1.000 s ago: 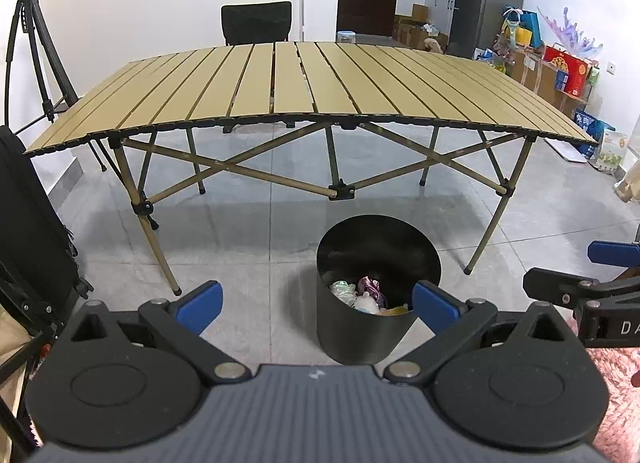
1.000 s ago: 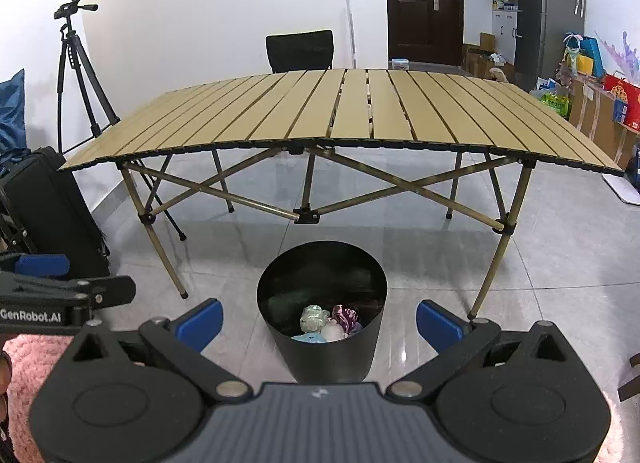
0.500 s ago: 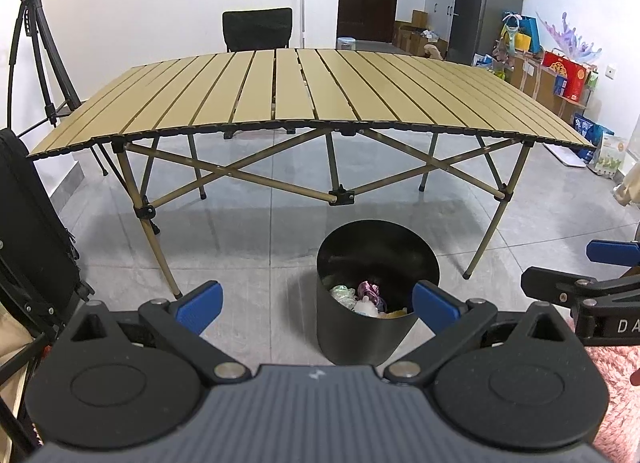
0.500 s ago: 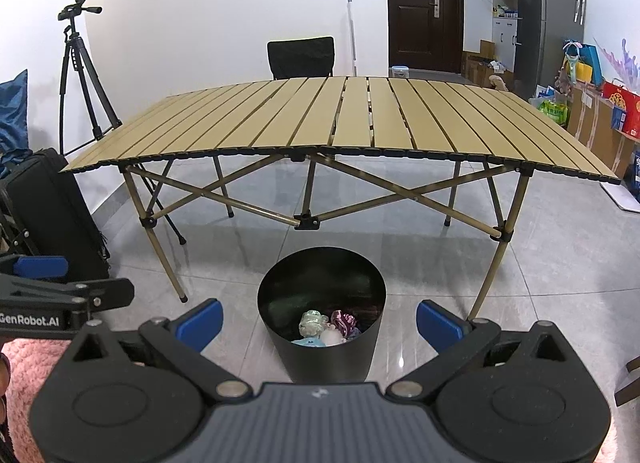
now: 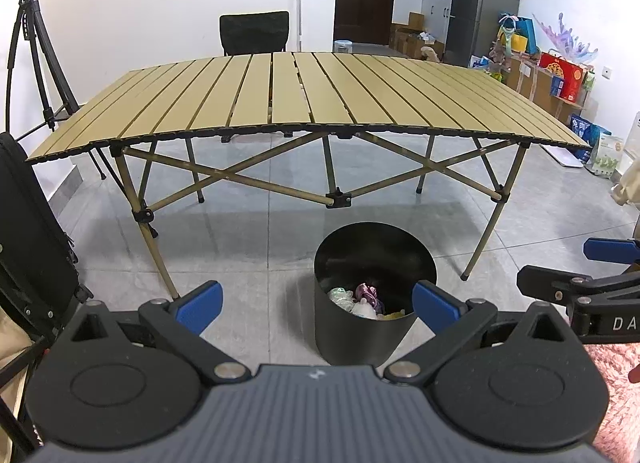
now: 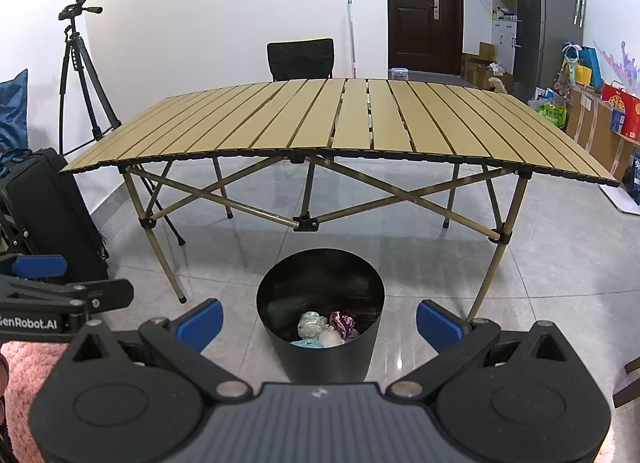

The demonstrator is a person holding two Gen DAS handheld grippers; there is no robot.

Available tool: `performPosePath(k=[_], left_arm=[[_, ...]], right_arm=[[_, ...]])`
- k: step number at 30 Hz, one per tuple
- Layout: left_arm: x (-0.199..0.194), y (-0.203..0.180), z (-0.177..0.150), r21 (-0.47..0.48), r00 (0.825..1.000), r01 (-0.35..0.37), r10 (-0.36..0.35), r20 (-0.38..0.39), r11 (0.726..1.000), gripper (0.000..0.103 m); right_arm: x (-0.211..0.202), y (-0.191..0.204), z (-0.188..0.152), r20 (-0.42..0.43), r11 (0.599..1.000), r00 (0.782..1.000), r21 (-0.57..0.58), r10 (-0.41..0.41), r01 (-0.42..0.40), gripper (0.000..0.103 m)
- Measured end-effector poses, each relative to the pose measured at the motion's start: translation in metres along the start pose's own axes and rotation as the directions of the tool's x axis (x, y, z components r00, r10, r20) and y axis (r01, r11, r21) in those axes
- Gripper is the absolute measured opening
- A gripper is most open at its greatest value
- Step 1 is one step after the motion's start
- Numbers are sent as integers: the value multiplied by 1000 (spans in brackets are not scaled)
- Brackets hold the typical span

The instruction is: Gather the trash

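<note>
The crumpled bits of trash (image 6: 325, 328) are seen piled inside the round black metal bin (image 6: 320, 359) on the floor, the tan slatted folding worktop (image 6: 344, 123) is bare, and the left gripper (image 5: 317, 305) and right gripper (image 6: 319, 321) are both held spread and empty, likely because the job looks done.

A slatted folding table (image 6: 344, 123) fills my 12 o'clock, its crossed legs planted on glossy grey floor tiles (image 6: 560, 255). Behind it at 12 stands a black chair (image 6: 301, 59), with a dark door (image 6: 424, 11) at 1 o'clock. A camera tripod (image 6: 82, 75) rises at 10 o'clock, a black suitcase (image 6: 52, 207) below it at 9. Boxes and bright bags (image 5: 560, 71) crowd the wall at 2 o'clock, near a tall grey fridge (image 6: 548, 15).
</note>
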State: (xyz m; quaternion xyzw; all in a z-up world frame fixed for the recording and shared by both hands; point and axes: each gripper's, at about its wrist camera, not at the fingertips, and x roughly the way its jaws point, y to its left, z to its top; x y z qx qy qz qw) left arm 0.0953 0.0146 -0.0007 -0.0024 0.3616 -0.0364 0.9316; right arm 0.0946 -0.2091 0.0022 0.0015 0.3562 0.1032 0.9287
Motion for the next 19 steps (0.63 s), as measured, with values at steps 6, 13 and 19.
performPosePath(k=[6, 13, 19], left_arm=[[-2, 0, 0, 0, 1000, 10, -10, 10, 1000, 103], [-4, -2, -1, 15, 1000, 18, -18, 21, 1000, 103], [-5, -2, 0, 14, 1000, 8, -8, 26, 1000, 103]], right_arm=[[-1, -1, 1, 2, 1000, 1000, -2, -2, 2, 103], [-2, -2, 3, 5, 1000, 1000, -6, -2, 2, 103], [-2, -1, 3, 6, 1000, 1000, -7, -2, 2, 103]])
